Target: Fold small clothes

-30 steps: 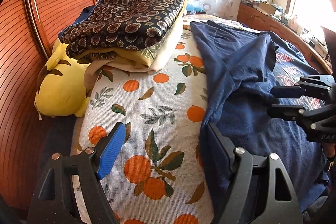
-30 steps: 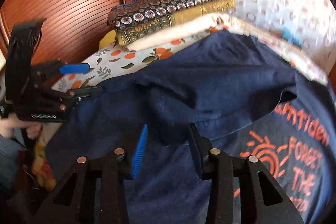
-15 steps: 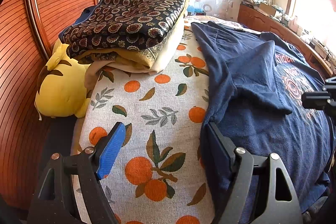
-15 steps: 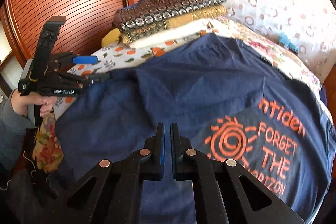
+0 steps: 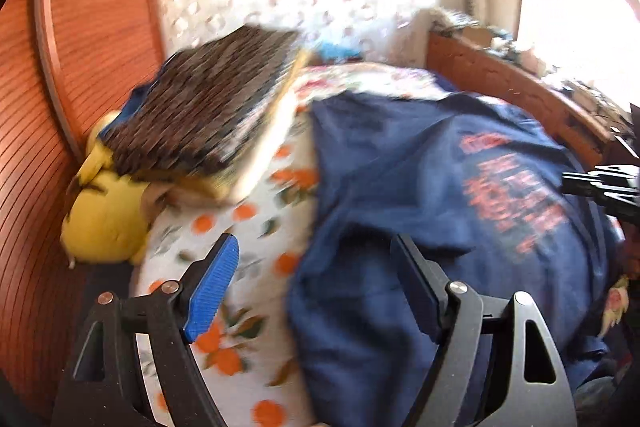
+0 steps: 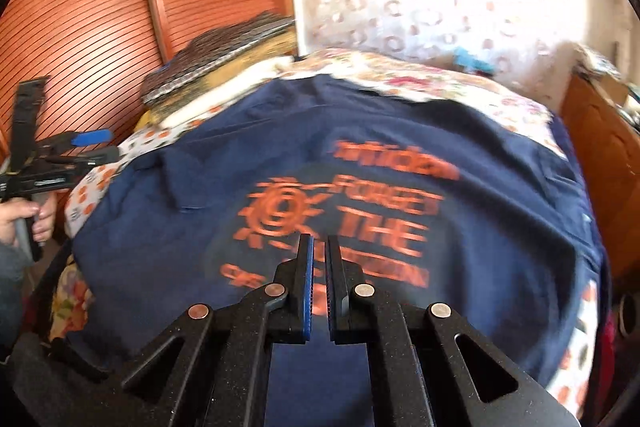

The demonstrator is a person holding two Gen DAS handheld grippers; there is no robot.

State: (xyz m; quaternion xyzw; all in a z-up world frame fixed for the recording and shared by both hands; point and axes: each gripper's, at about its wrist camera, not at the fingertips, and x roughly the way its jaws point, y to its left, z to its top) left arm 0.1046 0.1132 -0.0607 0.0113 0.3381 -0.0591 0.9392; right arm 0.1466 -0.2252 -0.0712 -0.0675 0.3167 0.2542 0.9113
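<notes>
With the navy cotton T-shirt with orange print (image 6: pixel 360 187) spread flat on the orange-patterned bed (image 5: pixel 240 235), its left edge is best taken by the wide-open, empty left tool (image 5: pixel 316 287) while the nearly closed, empty right tool (image 6: pixel 317 283) is opened.

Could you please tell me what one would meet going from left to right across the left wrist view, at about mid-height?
Wooden slatted panel → yellow plush toy → stack of folded clothes → orange-print bedsheet → navy T-shirt → right tongs at the picture's edge.
</notes>
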